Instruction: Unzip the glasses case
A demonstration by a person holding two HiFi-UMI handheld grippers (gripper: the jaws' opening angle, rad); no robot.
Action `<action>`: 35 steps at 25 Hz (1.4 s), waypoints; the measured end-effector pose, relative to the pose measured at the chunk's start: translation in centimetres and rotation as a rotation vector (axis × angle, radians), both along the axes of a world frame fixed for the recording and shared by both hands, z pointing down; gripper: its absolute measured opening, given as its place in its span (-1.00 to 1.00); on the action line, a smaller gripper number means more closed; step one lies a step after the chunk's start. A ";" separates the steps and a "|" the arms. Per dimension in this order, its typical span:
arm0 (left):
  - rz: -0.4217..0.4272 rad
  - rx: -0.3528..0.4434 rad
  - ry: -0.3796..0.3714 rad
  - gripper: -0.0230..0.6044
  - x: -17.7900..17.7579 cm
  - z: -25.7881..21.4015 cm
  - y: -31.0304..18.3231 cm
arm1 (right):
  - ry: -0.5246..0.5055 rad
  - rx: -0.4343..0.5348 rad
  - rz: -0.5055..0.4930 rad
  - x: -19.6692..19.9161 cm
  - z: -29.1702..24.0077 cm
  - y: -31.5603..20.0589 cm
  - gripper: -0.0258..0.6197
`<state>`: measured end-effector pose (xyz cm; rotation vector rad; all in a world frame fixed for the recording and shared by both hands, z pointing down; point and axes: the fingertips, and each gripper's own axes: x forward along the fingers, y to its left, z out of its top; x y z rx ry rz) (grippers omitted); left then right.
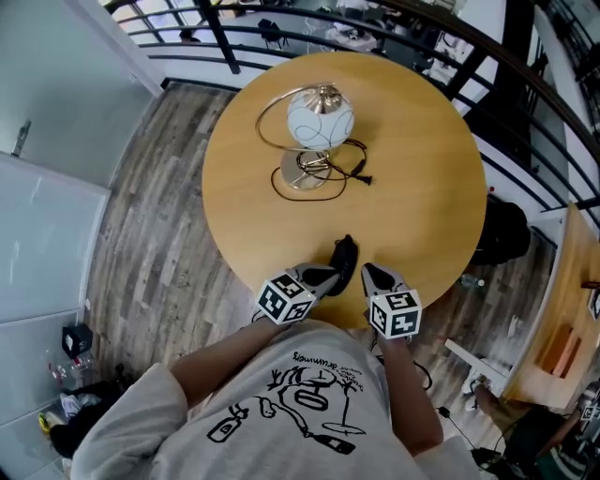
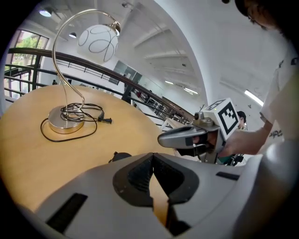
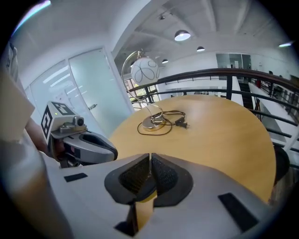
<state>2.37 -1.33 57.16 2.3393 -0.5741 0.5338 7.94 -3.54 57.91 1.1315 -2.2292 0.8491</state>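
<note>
The black glasses case [image 1: 345, 254] lies near the front edge of the round wooden table [image 1: 422, 187]. In the left gripper view only a dark corner of the case [image 2: 121, 156] peeks out left of the jaws. My left gripper [image 1: 330, 277] sits just below and left of the case, jaws shut with nothing between them [image 2: 153, 158]. My right gripper [image 1: 368, 272] is just right of the case, and its jaws are also shut and empty [image 3: 150, 158]. Each gripper shows in the other's view: the right gripper [image 2: 187, 138] and the left gripper [image 3: 86, 145].
A lamp with a white globe [image 1: 320, 116], a metal base [image 1: 305, 169] and a black cable with plug [image 1: 361, 174] stands at the table's far middle. A dark railing [image 1: 375, 28] curves behind the table. A black bag [image 1: 504, 230] sits on the floor to the right.
</note>
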 end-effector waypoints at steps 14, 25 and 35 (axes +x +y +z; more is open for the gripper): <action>-0.086 0.084 0.103 -0.90 -0.1 -8.6 0.1 | -0.173 0.084 0.064 -3.2 -9.0 2.9 -0.84; -0.092 0.135 0.076 -0.90 -0.1 -9.4 0.6 | -0.168 0.149 0.026 -4.4 -10.3 3.9 -0.84; -0.098 0.133 0.069 -0.90 -0.3 -9.2 0.6 | -0.174 0.155 0.018 -4.7 -10.1 3.8 -0.85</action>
